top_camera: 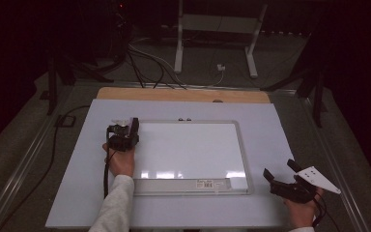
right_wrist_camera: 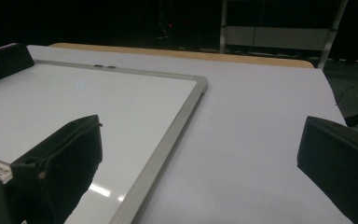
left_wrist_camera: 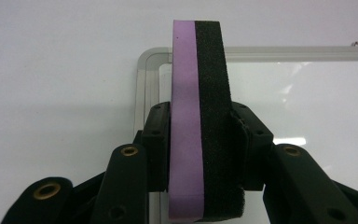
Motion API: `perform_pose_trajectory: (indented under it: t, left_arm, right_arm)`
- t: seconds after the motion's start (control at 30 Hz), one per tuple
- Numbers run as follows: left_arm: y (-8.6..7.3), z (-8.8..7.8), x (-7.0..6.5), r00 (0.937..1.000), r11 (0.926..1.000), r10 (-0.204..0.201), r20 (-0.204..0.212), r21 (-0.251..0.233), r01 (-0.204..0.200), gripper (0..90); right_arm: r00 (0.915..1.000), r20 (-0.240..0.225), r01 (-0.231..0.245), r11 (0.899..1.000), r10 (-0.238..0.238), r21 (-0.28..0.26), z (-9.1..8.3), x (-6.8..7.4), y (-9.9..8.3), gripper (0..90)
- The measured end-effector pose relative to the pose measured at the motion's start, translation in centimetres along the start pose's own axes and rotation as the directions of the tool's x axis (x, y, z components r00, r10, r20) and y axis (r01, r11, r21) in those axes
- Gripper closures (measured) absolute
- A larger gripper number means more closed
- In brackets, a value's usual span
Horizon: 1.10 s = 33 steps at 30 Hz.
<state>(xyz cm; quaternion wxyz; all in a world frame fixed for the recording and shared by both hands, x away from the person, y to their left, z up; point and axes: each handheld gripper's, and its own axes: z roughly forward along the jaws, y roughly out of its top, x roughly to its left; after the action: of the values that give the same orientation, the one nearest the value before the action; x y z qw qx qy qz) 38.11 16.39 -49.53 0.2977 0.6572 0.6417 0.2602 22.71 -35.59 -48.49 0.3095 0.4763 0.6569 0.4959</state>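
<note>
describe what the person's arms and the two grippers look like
Both grippers are black, jointed two-finger tools. The left gripper has brass-coloured pivot rivets on its linkage, and a black cable trails along the forearm. That arm wears a pale grey sleeve. The right gripper carries a white three-cornered plate with small holes.

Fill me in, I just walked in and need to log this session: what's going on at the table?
A person at the table holds a gripper in each hand. The left gripper is shut on a purple-and-black eraser, held on edge at the far left corner of the whiteboard. The board looks clean. The right gripper is open and holds nothing, beside the board's near right corner.
</note>
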Motion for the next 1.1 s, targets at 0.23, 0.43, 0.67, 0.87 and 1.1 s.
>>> perform_pose_trajectory:
  t: [0.23,0.43,0.67,0.87,1.1]
  left_arm:
    - [0.2,0.0,0.5,0.9992,0.9997,-0.017,0.036,-0.016,0.018,46.5]
    - [0.5,-2.1,1.0,0.9842,0.9934,0.058,0.167,-0.107,-0.041,20.6]
    - [0.4,-5.8,2.7,0.9522,0.9688,0.155,0.263,-0.229,-0.095,1.2]
    - [-1.0,-8.3,4.2,0.9281,0.9418,0.243,0.282,-0.298,-0.156,0.5]
    - [-3.8,-9.9,5.9,0.9107,0.9190,0.286,0.298,-0.354,-0.173,0.5]
  right_arm:
    - [1.0000,0.000,-0.003,1.000,0.003,0.000,0.0,-0.1,0.0,0.3]
    - [1.0000,-0.001,-0.001,1.000,0.001,0.001,0.0,0.0,0.0,0.3]
    - [0.9999,-0.012,0.009,1.000,-0.009,-0.001,0.1,0.4,0.0,0.3]
    - [0.9998,-0.018,0.012,1.000,-0.012,-0.002,0.2,0.5,0.0,0.3]
    - [0.9992,-0.031,0.027,1.000,-0.027,-0.001,0.4,1.0,0.0,0.3]
